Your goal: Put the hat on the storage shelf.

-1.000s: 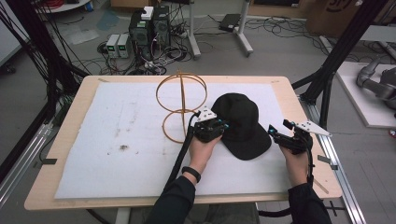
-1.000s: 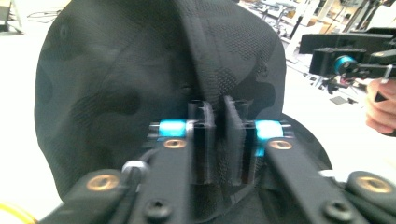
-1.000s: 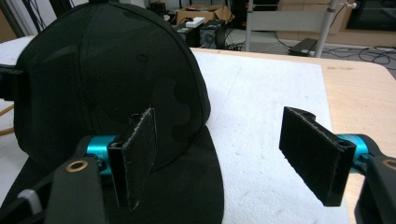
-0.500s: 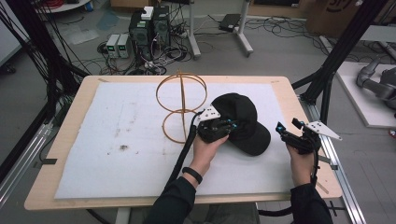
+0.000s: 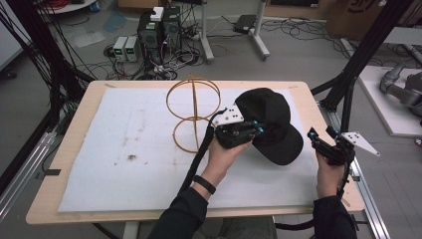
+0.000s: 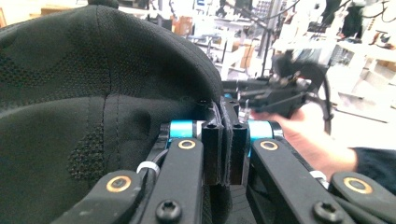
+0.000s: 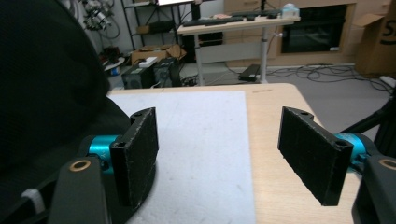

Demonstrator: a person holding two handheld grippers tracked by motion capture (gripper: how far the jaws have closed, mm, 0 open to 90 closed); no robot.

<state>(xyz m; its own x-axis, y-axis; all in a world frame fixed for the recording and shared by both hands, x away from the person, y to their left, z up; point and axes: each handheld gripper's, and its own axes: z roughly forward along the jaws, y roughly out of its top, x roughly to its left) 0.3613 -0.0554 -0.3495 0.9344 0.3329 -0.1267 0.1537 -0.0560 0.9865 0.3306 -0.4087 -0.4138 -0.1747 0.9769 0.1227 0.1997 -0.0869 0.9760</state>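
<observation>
High view: we see the left gripper (image 5: 259, 130) clamped on the edge of the black cap (image 5: 271, 117), which hangs lifted and tilted over the right part of the white mat (image 5: 124, 149) on the bench (image 5: 79, 104), its brim (image 5: 283, 147) drooping toward the near right. The wire stand (image 5: 191, 114), two hoops on a ring base, rises just left of the cap, apart from it. The right gripper (image 5: 318, 139) is at the bench's right edge, near the brim but not touching it.

Left gripper view: the two pads are pressed together on a fold of the cap's fabric (image 6: 93, 93) at its rim (image 6: 224, 140), with no gap between them. We judge the pinch secure but narrow, so the cap may swing; a slow, level carry toward the stand would suit it best. The person's other hand (image 6: 308, 140) shows farther off with its gripper.

Right gripper view: the jaws stand wide apart with nothing between them, over mat (image 7: 205, 140) and bare bench (image 7: 280, 116); the cap (image 7: 46, 70) looms at the left. We suggest this gripper take the brim or the opposite rim, so that the crown opens downward and can be lowered squarely over the top hoop without pushing the light stand over.
</observation>
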